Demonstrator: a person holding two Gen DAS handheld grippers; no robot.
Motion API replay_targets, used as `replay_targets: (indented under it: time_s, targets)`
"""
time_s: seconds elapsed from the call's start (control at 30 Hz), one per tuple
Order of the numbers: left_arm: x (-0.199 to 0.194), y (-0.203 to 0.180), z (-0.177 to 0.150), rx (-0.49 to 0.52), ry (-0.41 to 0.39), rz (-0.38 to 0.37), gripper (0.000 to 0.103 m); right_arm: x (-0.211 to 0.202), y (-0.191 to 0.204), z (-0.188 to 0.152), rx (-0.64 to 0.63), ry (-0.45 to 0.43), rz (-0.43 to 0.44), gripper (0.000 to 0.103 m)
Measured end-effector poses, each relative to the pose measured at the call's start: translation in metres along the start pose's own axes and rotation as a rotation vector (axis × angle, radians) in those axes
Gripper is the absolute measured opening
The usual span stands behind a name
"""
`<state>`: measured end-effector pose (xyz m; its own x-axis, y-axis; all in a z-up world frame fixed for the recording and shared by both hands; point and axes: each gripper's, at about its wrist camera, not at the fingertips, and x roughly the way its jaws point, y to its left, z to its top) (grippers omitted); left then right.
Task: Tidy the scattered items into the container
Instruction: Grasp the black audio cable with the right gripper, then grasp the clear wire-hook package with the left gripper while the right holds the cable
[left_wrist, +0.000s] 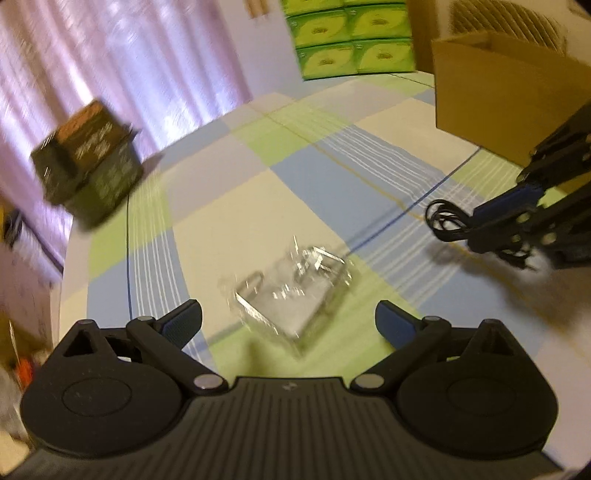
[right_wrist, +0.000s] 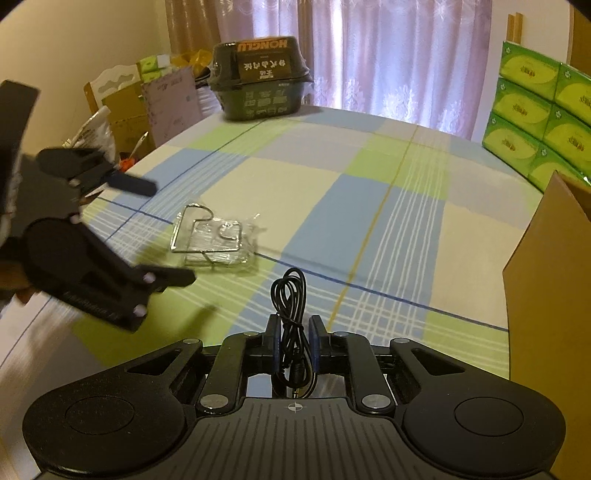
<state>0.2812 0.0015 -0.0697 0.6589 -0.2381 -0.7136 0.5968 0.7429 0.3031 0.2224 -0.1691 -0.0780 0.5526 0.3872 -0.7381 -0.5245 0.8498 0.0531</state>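
A clear plastic packet (left_wrist: 291, 291) holding bent wire hooks lies on the checked tablecloth. My left gripper (left_wrist: 288, 321) hovers just above it, open, with the packet between and a little ahead of its blue-padded fingers. The same packet (right_wrist: 214, 240) shows in the right wrist view, with the left gripper (right_wrist: 162, 232) spread wide at its left side. My right gripper (right_wrist: 294, 332) is shut on a coiled black cable (right_wrist: 290, 295), held above the cloth. That cable (left_wrist: 447, 221) sticks out of the right gripper (left_wrist: 480, 221) at the right. A brown cardboard box (left_wrist: 498, 92) stands behind it.
A dark green printed carton (right_wrist: 258, 81) sits at the table's far edge by the curtain. Stacked green tissue packs (right_wrist: 535, 122) stand at the far right, beside the cardboard box (right_wrist: 546, 277). Clutter and cartons (right_wrist: 122, 110) lie beyond the table's left edge.
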Motion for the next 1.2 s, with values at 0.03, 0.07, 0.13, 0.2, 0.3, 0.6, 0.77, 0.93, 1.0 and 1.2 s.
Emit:
replay_targets:
  time_s: [0.03, 0.07, 0.13, 0.2, 0.3, 0.6, 0.77, 0.93, 1.0, 1.2]
  targets:
    - [0.005, 0.0, 0.001, 0.029, 0.004, -0.003, 0.095, 0.001, -0.001, -0.001, 0.002, 0.003, 0.0, 0.017]
    - [0.011, 0.0, 0.002, 0.058, 0.013, -0.006, 0.093, 0.002, -0.003, -0.002, 0.006, 0.009, 0.001, 0.017]
    - [0.021, 0.003, 0.003, 0.086, 0.029, -0.026, 0.088, 0.004, -0.005, -0.005, 0.016, 0.017, 0.003, 0.017]
    - [0.029, 0.007, 0.004, 0.081, 0.043, -0.045, 0.08, 0.006, -0.007, -0.008, 0.03, 0.03, 0.01, 0.017]
    - [0.035, 0.011, 0.004, 0.079, 0.054, -0.062, 0.062, 0.008, -0.009, -0.014, 0.058, 0.055, 0.017, 0.017]
    - [-0.003, -0.016, -0.016, 0.039, 0.075, -0.141, 0.053, -0.006, -0.002, -0.034, 0.06, 0.09, 0.031, 0.018]
    - [-0.045, -0.044, -0.039, 0.003, 0.096, -0.184, 0.053, -0.025, 0.004, -0.055, 0.038, 0.117, 0.029, 0.018]
    - [-0.068, -0.07, -0.053, 0.062, 0.108, -0.181, 0.057, -0.04, 0.009, -0.073, -0.019, 0.107, 0.006, 0.018]
    - [-0.071, -0.076, -0.054, 0.123, 0.09, -0.141, 0.075, -0.041, 0.012, -0.075, -0.049, 0.1, -0.008, 0.018]
    - [-0.067, -0.074, -0.046, 0.274, 0.033, -0.16, 0.079, -0.039, 0.016, -0.076, -0.109, 0.093, -0.028, 0.018]
